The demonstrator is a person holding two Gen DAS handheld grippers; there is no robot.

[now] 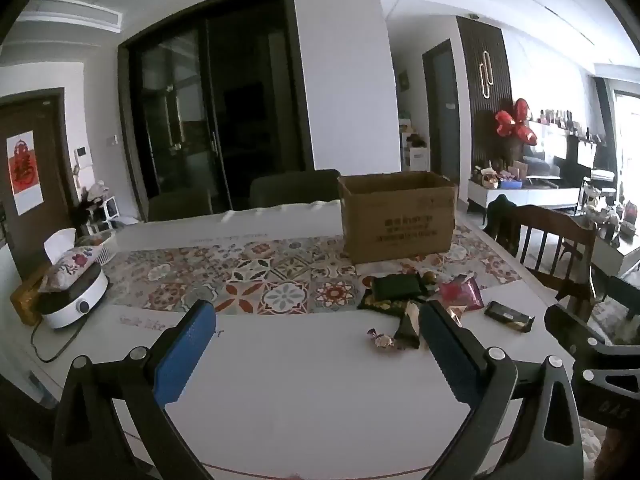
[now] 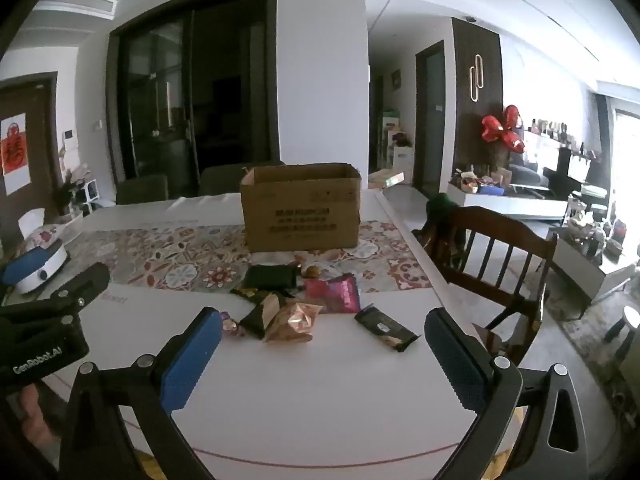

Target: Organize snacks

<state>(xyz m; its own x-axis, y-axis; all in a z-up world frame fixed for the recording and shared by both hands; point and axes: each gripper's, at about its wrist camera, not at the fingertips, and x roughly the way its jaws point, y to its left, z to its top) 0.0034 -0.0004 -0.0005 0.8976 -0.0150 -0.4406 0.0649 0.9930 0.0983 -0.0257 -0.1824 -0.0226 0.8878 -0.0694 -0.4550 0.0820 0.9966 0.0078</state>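
Right wrist view | my right gripper [image 2: 323,354] gapes empty | crinkled copper-foil snack packet [image 2: 294,320] lies just ahead, nearer than left gripper [image 1: 318,344], also agape

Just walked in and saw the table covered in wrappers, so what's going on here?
A person holds a two-finger gripper in each hand over the table. Both the left gripper and the right gripper are open and hold nothing. A loose pile of snack packets lies ahead of them, with a dark bar off to the right. The open cardboard box stands behind the pile. No snack is being held yet.
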